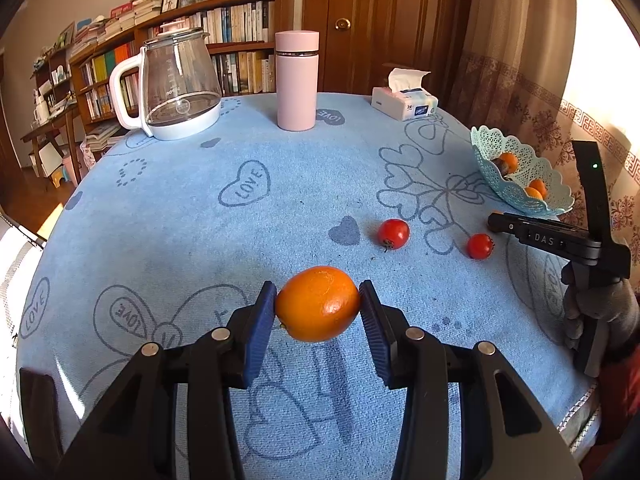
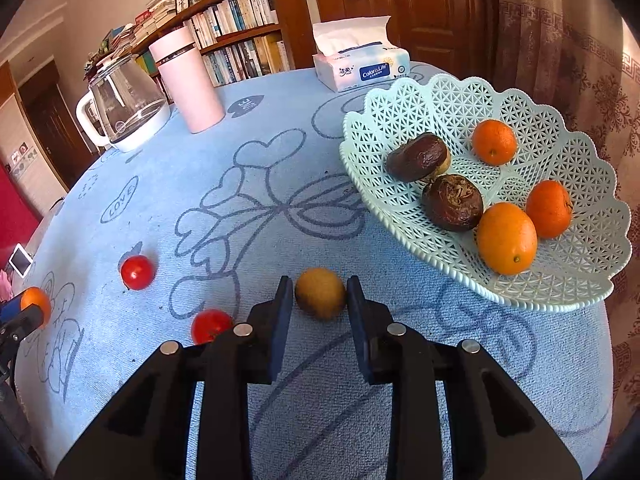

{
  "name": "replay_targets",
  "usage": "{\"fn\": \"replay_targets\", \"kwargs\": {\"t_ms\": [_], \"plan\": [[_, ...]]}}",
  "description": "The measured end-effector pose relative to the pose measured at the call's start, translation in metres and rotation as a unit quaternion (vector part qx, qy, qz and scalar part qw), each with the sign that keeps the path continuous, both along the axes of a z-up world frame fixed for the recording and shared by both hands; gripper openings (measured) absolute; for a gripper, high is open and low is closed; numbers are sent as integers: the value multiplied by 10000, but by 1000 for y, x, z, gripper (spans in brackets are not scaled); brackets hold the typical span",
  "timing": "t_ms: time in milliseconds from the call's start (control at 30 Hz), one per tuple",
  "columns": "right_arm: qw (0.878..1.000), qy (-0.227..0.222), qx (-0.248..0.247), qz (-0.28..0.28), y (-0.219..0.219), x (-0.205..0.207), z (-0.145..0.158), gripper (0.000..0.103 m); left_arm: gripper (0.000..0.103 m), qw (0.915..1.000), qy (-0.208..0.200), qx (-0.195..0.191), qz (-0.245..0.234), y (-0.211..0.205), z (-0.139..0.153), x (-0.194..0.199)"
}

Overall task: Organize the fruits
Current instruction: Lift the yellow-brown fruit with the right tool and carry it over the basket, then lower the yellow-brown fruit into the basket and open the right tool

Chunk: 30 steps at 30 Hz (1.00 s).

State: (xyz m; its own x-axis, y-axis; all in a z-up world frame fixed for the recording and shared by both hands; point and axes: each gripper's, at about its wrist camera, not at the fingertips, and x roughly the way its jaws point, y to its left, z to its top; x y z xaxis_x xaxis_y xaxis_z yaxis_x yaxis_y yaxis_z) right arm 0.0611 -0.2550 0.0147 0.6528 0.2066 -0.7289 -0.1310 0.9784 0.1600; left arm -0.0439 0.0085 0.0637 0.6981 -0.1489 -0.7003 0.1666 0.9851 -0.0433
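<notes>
Fruits at the tools first: orange (image 1: pixel 318 308) clenched between the ribbed blue pads of the left gripper (image 1: pixel 317 292), pinched across its middle, probably so the round skin cannot roll out. Apparently held just clear of the blue tablecloth (image 1: pixel 200 240), though hard to be sure from this angle.

Small brownish-yellow fruit (image 2: pixel 320 294) bracketed by the right gripper (image 2: pixel 320 285), jaws drawn in to its sides with hardly any gap (closed on it, by the look of things), yet seemingly not lifted off the cloth. Gripper tilted down over the fruit, so both pads meet its widest part.

Further out, to the left of that fruit, two cherry tomatoes lying loose on the cloth: one near (image 2: pixel 210 326), one farther left (image 2: pixel 137 273), well apart from each other and untouched.

To the far right, pale green lattice basket (image 2: pixel 400 92) near the table edge, already holding three oranges and two dark wrinkled fruits. Likely the destination, hence both tools loaded and facing that way.

At the far side, glass kettle (image 1: pixel 176 80), pink flask (image 1: pixel 297 80) and tissue box (image 1: pixel 404 100), all clear of the work.
</notes>
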Motion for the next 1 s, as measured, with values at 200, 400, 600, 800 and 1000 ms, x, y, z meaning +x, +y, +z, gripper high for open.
{"fn": "replay_targets", "kwargs": {"t_ms": [200,400,600,800,1000], "plan": [[9991,-383,151,121,-1,-15,15,27,43,10000,6,5,-2,-1,0,0],[9951,-778,598,-98,-24,-27,39,27,43,10000,7,15,-17,-2,-1,0],[9888,-1084,778,-663,-62,-32,58,27,43,10000,37,26,-42,-5,-3,0],[9805,-1034,858,-1434,-110,-30,54,27,43,10000,50,40,-74,-8,-4,0],[9727,-922,1179,-1776,-138,-30,44,29,43,9999,75,53,-110,-11,-5,1]]}}
